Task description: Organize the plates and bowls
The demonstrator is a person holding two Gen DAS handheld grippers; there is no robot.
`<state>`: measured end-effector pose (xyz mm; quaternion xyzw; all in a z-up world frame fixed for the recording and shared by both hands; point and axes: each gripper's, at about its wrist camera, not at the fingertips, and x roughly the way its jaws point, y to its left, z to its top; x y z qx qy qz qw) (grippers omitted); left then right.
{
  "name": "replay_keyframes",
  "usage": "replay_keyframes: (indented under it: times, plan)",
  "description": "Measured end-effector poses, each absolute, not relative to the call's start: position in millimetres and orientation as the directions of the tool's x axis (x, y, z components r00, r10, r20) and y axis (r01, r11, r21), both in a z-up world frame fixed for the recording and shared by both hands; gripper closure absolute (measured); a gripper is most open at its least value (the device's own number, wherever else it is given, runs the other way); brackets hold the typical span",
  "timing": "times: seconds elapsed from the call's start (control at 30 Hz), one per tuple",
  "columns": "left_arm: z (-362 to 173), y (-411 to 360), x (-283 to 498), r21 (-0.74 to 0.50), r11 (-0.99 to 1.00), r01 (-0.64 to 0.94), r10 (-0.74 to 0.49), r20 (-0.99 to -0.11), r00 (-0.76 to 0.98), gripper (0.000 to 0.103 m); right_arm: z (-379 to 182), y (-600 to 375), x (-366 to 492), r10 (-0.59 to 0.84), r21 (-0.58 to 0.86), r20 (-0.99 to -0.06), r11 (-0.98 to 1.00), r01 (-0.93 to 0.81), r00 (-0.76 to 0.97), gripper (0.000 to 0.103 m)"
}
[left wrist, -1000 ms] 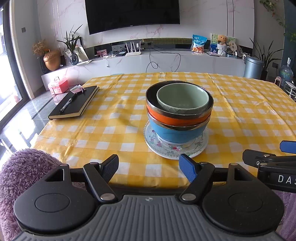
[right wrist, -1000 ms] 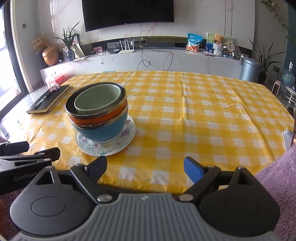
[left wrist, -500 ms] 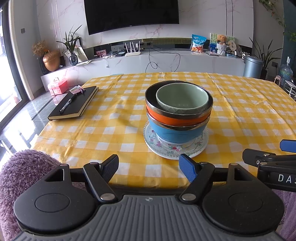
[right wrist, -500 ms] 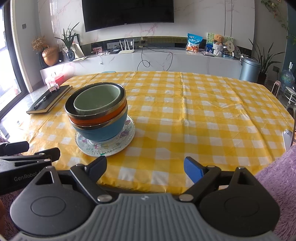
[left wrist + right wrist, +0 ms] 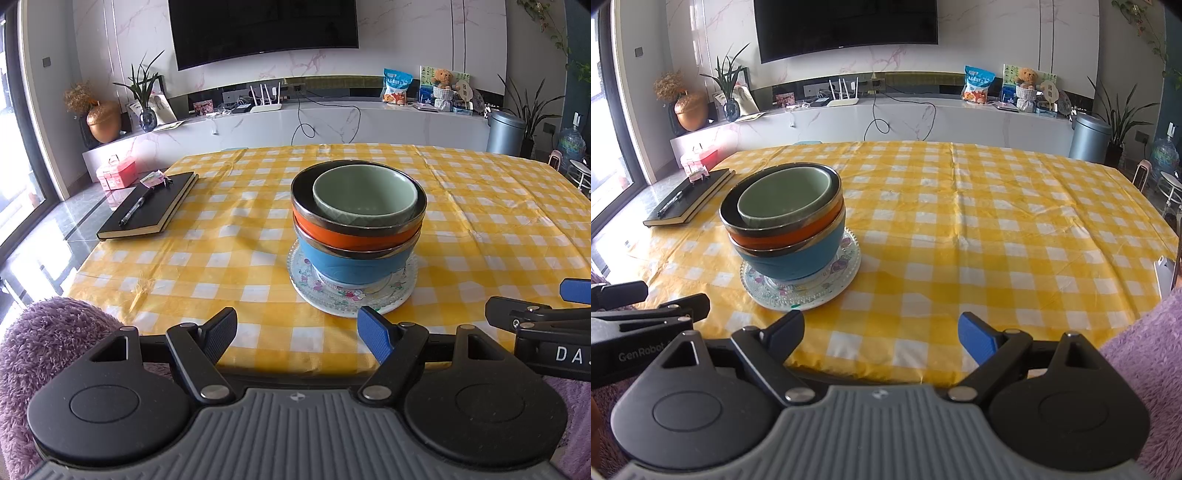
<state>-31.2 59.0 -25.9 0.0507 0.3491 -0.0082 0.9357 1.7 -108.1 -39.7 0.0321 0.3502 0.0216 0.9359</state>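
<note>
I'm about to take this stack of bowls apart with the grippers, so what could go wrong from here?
1. The green bowl sits off-centre inside the orange bowl; lifting it may tip the stack.
2. The orange bowl nests tilted in the blue bowl, so pulling one may drag the other.
3. The stack rests on a patterned plate near the table's front edge; a push from the open left gripper or right gripper could slide it on the tablecloth.
</note>
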Motion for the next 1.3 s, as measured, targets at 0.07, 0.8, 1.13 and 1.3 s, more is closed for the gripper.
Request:
replay_keyframes:
  times: [0.07,0.8,1.13,1.3]
  plan:
    - [-25.9,59.0,-31.2,0.090,0.995,0.051,0.020,-0.654,0.756,0.016,-39.7,-108.1,1.7,0.063,0.075,-0.654,0.997,-0.018,0.754,0.014]
    - [-26.3,58.6,-31.5,0.090,0.995,0.053,0.019,-0.653,0.757,0.016,-39.2,-108.5,1.7,0.063,0.075,-0.654,0.997,-0.018,0.754,0.014]
    - [-25.6,57.1,-32.8,0.094,0.994,0.062,0.013,-0.647,0.762,0.016,-39.0,-108.6,1.7,0.063,0.076,-0.655,0.997,-0.018,0.753,0.014]
    - [-24.3,57.4,-34.7,0.099,0.992,0.074,0.006,-0.632,0.775,0.016,-40.4,-108.4,1.0,0.064,0.076,-0.656,0.997,-0.018,0.752,0.014]
